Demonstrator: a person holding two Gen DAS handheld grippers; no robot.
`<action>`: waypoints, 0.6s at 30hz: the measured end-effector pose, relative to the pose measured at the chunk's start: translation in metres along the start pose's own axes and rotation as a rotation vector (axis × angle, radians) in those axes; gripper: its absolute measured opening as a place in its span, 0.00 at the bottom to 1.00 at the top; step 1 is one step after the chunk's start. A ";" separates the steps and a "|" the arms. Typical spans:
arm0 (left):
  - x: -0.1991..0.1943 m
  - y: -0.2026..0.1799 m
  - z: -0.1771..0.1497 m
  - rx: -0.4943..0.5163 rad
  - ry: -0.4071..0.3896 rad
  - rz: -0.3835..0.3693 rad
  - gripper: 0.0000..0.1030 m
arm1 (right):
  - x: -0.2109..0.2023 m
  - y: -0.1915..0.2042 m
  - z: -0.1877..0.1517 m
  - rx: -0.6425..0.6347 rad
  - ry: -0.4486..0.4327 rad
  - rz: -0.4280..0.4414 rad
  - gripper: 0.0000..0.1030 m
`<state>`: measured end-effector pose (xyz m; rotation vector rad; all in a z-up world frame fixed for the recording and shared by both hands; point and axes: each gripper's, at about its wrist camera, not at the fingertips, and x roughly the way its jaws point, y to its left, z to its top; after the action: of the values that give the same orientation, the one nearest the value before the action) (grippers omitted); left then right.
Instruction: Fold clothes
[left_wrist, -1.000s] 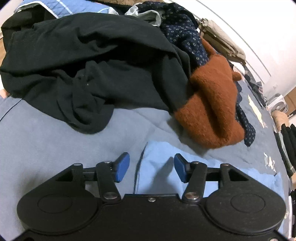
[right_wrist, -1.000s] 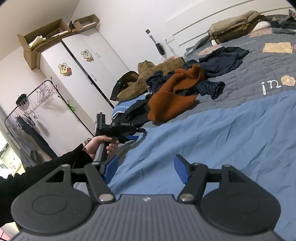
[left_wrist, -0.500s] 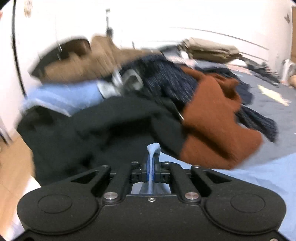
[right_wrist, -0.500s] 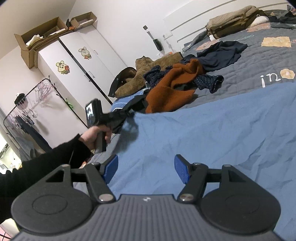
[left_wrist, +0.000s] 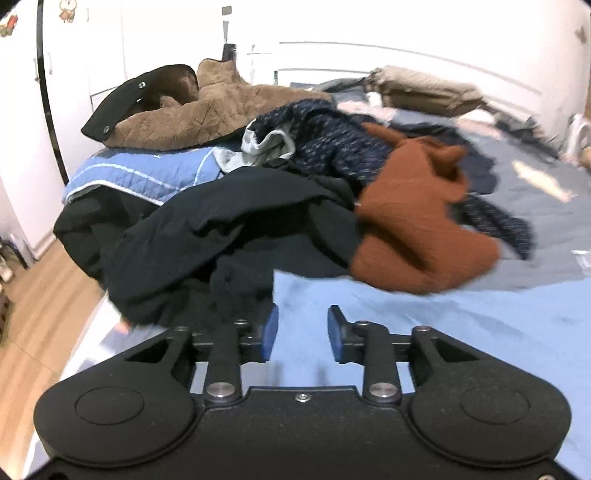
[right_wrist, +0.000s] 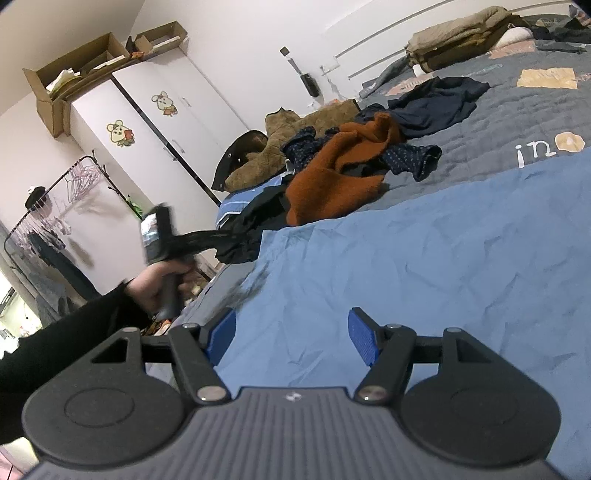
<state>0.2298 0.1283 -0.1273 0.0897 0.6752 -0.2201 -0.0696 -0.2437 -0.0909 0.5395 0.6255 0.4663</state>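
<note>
Lying flat on the bed, the light blue garment (right_wrist: 424, 266) spread from the near side toward the far right, with its long axis going from the near left corner to the far right. Its left edge ran beside the heap of dark clothes (left_wrist: 229, 236) and the rust-brown sweater (right_wrist: 332, 184), which lay at the far side of it.

The left gripper (left_wrist: 302, 330) hung just above that left edge. Its jaws had just been opening; they stood narrow, and no cloth was between the pads, only the blue fabric below them. The right gripper (right_wrist: 291, 338) hovered over the near part of the same garment with its jaws wide and nothing between them. So both tongs were near the cloth, and the left one was nearer to the corner at the heap. I judged that the next grasp depended on this corner or edge.

The right wrist view showed the person's hand (right_wrist: 162, 280) and black sleeve holding the left tool beyond the bed's left edge, and also how wide the blue garment lay. The left wrist view did not show this, but it showed the gap between its own pads clearly.
</note>
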 end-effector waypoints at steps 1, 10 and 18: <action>-0.017 -0.003 -0.006 -0.003 -0.018 -0.006 0.31 | 0.000 0.004 -0.001 -0.005 0.005 0.000 0.66; -0.139 -0.027 -0.069 -0.022 0.001 -0.134 0.53 | 0.005 0.037 -0.019 -0.058 0.093 0.045 0.71; -0.197 0.000 -0.132 -0.042 0.102 -0.160 0.53 | 0.012 0.076 -0.046 -0.126 0.171 0.112 0.72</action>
<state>0.0004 0.1829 -0.1061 0.0065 0.7888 -0.3567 -0.1089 -0.1638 -0.0819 0.4192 0.7266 0.6583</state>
